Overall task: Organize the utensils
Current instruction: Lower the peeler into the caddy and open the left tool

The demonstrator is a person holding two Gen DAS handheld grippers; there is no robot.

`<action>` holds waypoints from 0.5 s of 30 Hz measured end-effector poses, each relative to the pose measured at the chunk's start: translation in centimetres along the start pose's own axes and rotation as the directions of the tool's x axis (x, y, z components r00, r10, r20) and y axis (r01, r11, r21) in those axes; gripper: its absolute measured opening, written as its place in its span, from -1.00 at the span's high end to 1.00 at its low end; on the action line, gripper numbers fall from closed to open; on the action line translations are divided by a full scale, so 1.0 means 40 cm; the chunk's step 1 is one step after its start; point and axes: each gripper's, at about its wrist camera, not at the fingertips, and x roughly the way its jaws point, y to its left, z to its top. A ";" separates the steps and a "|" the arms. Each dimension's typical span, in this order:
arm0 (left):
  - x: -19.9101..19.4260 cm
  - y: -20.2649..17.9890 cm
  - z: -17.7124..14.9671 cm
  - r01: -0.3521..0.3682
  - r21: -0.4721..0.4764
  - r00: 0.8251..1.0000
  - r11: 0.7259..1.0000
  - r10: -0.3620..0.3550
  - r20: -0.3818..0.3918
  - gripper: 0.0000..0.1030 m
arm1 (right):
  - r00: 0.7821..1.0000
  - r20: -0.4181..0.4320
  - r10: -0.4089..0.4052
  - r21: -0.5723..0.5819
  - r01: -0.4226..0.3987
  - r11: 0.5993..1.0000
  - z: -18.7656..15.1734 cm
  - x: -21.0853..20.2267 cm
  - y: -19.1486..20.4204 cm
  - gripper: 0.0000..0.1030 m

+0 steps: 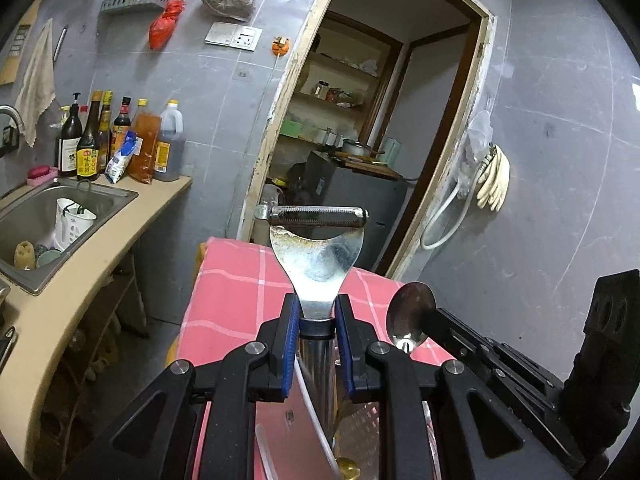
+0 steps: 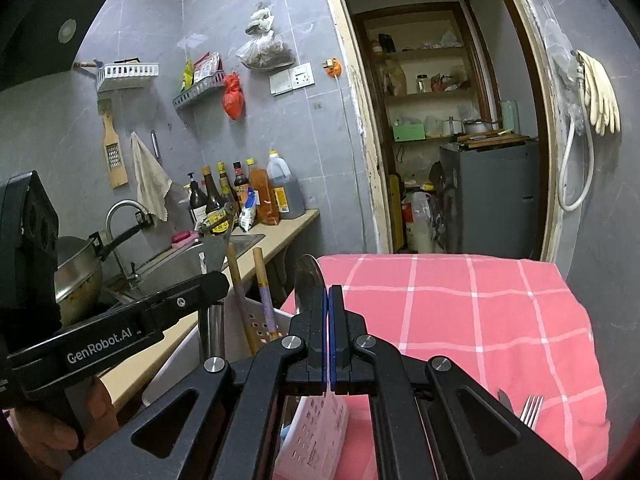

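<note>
Ahead of me grey tiled walls point(image 2: 248, 8) meet a worn wooden doorway point(image 2: 352, 92) opening onto pantry shelves point(image 2: 424, 96), with a beige counter point(image 1: 92, 264) holding a steel sink point(image 1: 24, 216) at my left.

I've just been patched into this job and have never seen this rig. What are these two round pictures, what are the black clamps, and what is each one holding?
There is no robot arm here: a person carries a two-finger gripper in each hand, and a fisheye camera on each looks forward along its fingers, hence the round, bent pictures.

The left wrist view shows the left gripper shut on a metal peeler, blade end up. The right gripper appears at its right edge.

The right wrist view shows the right gripper shut on a spoon, seen edge-on; the left view shows its bowl.

Below lies a table with a pink checked cloth. On it stand a white slotted utensil holder with wooden chopsticks, and a fork lies near the front edge. Behind are a sink and a doorway.
</note>
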 end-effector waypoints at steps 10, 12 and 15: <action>0.020 0.000 -0.009 -0.021 0.013 1.000 1.000 0.021 0.011 0.66 | 1.000 0.008 -0.025 -0.040 0.025 0.999 0.001 0.012 0.023 0.98; 0.020 -0.001 -0.015 -0.022 0.016 1.000 1.000 0.022 0.002 0.66 | 1.000 -0.001 -0.021 -0.045 0.021 0.999 -0.006 0.007 0.024 0.98; 0.022 -0.006 -0.014 -0.029 0.022 1.000 0.999 0.029 0.004 0.66 | 1.000 -0.026 -0.008 -0.044 0.006 0.999 -0.014 0.002 0.021 0.97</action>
